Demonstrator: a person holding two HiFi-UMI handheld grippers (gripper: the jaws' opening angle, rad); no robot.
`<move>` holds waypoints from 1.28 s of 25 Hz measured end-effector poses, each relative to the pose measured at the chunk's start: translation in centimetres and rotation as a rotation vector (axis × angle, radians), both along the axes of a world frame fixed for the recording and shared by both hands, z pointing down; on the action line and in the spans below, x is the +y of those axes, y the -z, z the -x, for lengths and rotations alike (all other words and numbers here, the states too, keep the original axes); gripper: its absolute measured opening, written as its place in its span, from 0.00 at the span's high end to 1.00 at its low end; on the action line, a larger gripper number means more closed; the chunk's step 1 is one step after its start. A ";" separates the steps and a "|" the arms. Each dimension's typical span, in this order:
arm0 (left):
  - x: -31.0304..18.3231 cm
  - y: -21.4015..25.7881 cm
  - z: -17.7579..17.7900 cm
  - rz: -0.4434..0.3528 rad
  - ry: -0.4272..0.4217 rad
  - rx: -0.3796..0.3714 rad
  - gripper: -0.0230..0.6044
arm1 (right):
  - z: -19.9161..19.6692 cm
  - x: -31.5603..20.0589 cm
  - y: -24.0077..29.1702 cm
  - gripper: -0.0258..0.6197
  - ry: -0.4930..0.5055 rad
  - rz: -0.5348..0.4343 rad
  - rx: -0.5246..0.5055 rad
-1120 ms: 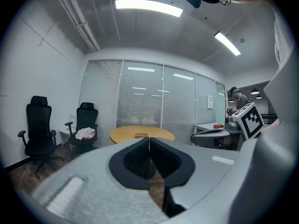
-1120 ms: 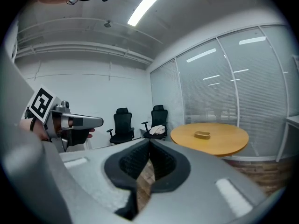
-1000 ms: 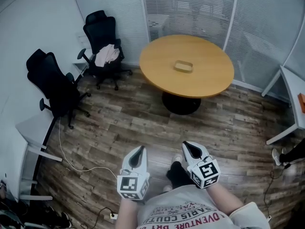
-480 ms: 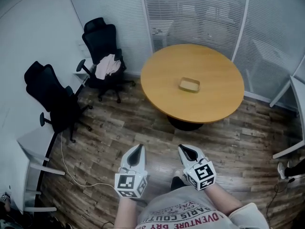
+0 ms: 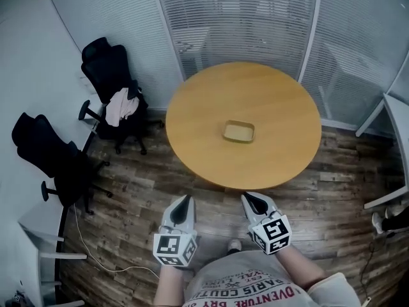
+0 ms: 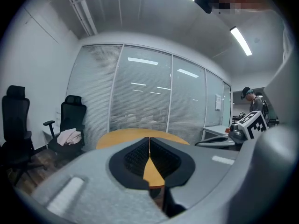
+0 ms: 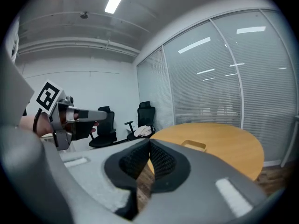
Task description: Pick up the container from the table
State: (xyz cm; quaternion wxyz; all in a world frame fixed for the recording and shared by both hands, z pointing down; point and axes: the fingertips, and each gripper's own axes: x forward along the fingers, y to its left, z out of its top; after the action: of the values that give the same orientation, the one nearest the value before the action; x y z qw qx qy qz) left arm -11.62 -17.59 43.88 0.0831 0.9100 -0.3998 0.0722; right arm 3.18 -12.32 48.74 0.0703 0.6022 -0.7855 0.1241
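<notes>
A small shallow tan container (image 5: 239, 132) sits near the middle of the round wooden table (image 5: 192, 120); it also shows in the right gripper view as the container (image 7: 194, 145) on the table (image 7: 229, 143). My left gripper (image 5: 186, 199) and right gripper (image 5: 248, 198) are held side by side just short of the table's near edge, both shut with nothing between the jaws. In the left gripper view the left gripper (image 6: 149, 139) points at the table (image 6: 121, 135).
Two black office chairs (image 5: 112, 82) (image 5: 45, 155) stand at the left, one with a cloth (image 5: 118, 106) on it. Glass walls with blinds (image 5: 255, 24) run behind the table. A white desk (image 5: 393, 152) is at the right edge, a cable (image 5: 108, 261) on the wooden floor.
The table and container have come much closer and lower in the head view as I walked toward them. Both grippers stayed shut, side by side.
</notes>
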 end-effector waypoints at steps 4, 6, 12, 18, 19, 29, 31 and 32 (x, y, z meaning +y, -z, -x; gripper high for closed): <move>-3.0 -0.9 -2.3 0.016 -0.027 -0.017 0.95 | -2.6 -2.8 -0.5 0.96 -0.039 0.023 0.004; -4.4 -1.2 -3.1 0.023 -0.039 -0.018 0.95 | -3.6 -4.0 -0.6 0.96 -0.049 0.038 -0.001; -9.0 -1.5 -6.7 0.025 -0.114 -0.014 0.95 | -7.9 -7.7 -0.6 0.96 -0.154 0.063 0.012; -16.3 -1.4 -10.7 0.022 -0.239 -0.002 0.95 | -11.0 -12.8 -1.0 0.96 -0.274 0.075 0.023; -17.7 -1.2 -11.5 0.018 -0.260 0.002 0.95 | -11.5 -13.9 -0.9 0.96 -0.295 0.075 0.024; -28.8 -1.5 -20.4 0.044 -0.520 0.016 0.95 | -17.6 -22.2 -1.3 0.96 -0.544 0.116 0.026; -30.2 -2.1 -21.5 0.050 -0.563 0.013 0.95 | -18.4 -23.5 -1.9 0.96 -0.583 0.129 0.023; -31.0 -2.4 -22.0 0.053 -0.579 0.012 0.95 | -18.7 -24.3 -2.4 0.96 -0.600 0.138 0.022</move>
State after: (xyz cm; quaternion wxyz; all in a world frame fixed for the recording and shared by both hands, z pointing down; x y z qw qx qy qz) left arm 10.34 -48.61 46.24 0.0851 0.9841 -0.1211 0.0980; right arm 21.86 -36.61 51.11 0.0796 0.8023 -0.5617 0.1858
